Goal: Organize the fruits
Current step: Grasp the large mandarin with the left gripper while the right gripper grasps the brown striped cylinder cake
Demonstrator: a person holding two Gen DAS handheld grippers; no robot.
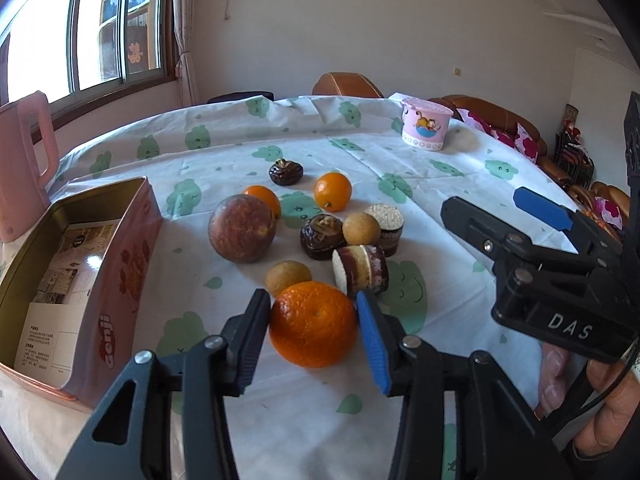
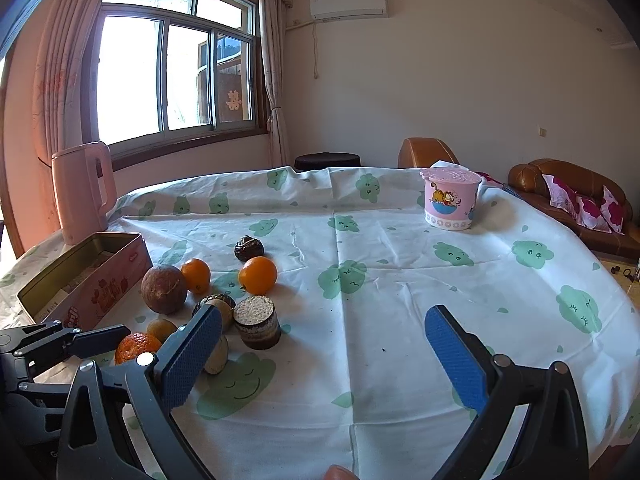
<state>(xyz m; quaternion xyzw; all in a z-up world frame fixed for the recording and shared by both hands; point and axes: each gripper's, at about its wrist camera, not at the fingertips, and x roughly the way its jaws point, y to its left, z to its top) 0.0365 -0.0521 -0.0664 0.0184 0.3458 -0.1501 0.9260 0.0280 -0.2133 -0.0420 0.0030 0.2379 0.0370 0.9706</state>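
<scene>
A large orange mandarin (image 1: 314, 328) rests on the tablecloth, and my left gripper (image 1: 312, 295) is shut on it, with the black pad on its left side and the blue pad on its right. In the right wrist view the same mandarin (image 2: 136, 346) shows at the lower left beside the left gripper's black fingers (image 2: 100, 338). Behind it lie a big brown-red round fruit (image 1: 242, 228), two small oranges (image 1: 333, 191) (image 1: 264, 198) and two tan longans (image 1: 361, 229) (image 1: 287, 278). My right gripper (image 2: 324, 332) is open over bare cloth, to the right of the pile.
An open pink tin box (image 1: 132, 240) with paper inside stands at the left. Stuffed dates (image 1: 322, 236) (image 1: 285, 173) and round layered cakes (image 1: 386, 226) (image 1: 360, 270) lie among the fruit. A pink kettle (image 1: 24, 168) and a pink lidded cartoon tub (image 1: 426, 128) stand farther back.
</scene>
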